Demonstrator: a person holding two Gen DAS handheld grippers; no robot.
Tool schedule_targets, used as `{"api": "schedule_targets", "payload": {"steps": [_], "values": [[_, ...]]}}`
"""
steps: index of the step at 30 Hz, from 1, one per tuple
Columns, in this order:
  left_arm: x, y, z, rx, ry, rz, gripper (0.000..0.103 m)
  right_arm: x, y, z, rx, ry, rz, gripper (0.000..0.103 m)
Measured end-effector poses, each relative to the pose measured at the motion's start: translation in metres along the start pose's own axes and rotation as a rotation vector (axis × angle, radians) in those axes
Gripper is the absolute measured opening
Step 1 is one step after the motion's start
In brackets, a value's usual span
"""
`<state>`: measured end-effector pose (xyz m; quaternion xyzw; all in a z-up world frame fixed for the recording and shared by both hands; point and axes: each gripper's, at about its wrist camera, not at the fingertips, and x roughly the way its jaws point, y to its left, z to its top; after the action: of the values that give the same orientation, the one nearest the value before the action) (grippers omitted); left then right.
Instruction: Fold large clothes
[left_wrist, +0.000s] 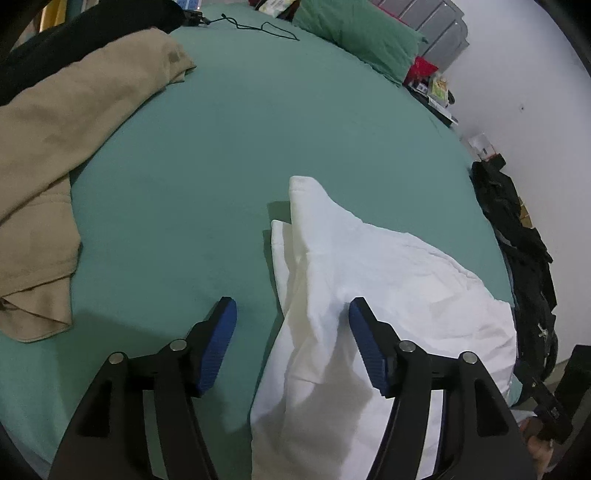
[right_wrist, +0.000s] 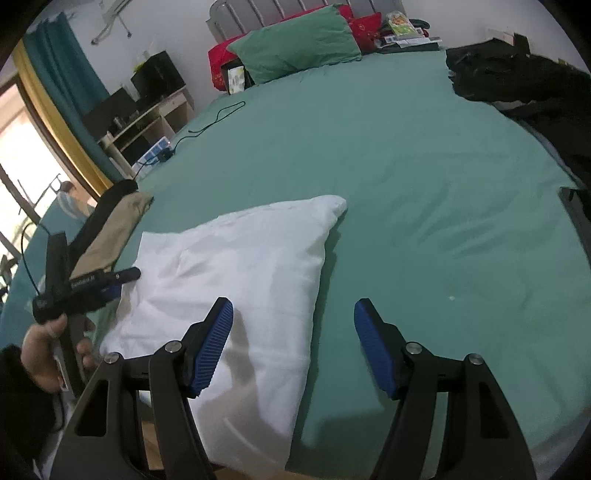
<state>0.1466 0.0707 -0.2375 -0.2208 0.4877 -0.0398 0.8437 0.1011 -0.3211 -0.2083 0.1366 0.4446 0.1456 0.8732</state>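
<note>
Now, bed: my teal fitted bed sheet (left_wrist: 229, 147) carries everything.
Garment: one folded white cotton garment (right_wrist: 240, 266) lies at the near edge.
Other clothes: one beige cloth (left_wrist: 44, 155), one black pile (right_wrist: 524, 85).
Pillows: one green pillow (right_wrist: 295, 44).
Left gripper (left_wrist: 293, 314): angled down, jaws apart, white fabric between, unpinched.
Right gripper (right_wrist: 293, 314): angled down, open, empty, straddling the garment's edge.
Right-wrist view only: my left hand (right_wrist: 44, 347).

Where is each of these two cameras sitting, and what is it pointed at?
Left wrist: on the left gripper, looking down past its open blue fingers at the white garment on the green bed sheet; part of the other hand shows at the lower right.
Right wrist: on the right gripper, open, above the garment's right edge; the hand with the other gripper shows left.
Shared: garment, sheet, green pillow, beige cloth.
</note>
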Motion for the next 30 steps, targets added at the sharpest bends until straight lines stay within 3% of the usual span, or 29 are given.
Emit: {"api": "schedule_targets", "payload": {"steps": [3,7,9,12,15,23,30], "values": [[0.000,0.001,0.003,-0.012,0.014,-0.045,0.067,0.014,-0.002,0.002,-0.005,0.028,0.001,0.068],[0.007,0.009,-0.004,-0.125,0.098,-0.337,0.067,0.032,0.000,0.005,-0.009,0.058,0.001,0.068],[0.013,-0.002,-0.010,-0.088,0.140,-0.383,0.069,0.040,0.002,0.006,-0.020,0.067,-0.007,0.068],[0.015,-0.024,-0.016,0.028,0.163,-0.363,0.069,0.047,0.003,0.006,-0.025,0.071,-0.009,0.068],[0.023,-0.037,-0.017,0.039,0.206,-0.421,0.074,0.048,0.002,0.004,-0.029,0.066,-0.015,0.068],[0.030,-0.072,-0.026,0.160,0.246,-0.440,0.075,0.047,-0.004,0.003,-0.018,0.059,-0.002,0.068],[0.036,-0.109,-0.037,0.390,0.224,-0.282,0.076,0.044,-0.006,0.000,0.004,0.045,0.008,0.068]]}}
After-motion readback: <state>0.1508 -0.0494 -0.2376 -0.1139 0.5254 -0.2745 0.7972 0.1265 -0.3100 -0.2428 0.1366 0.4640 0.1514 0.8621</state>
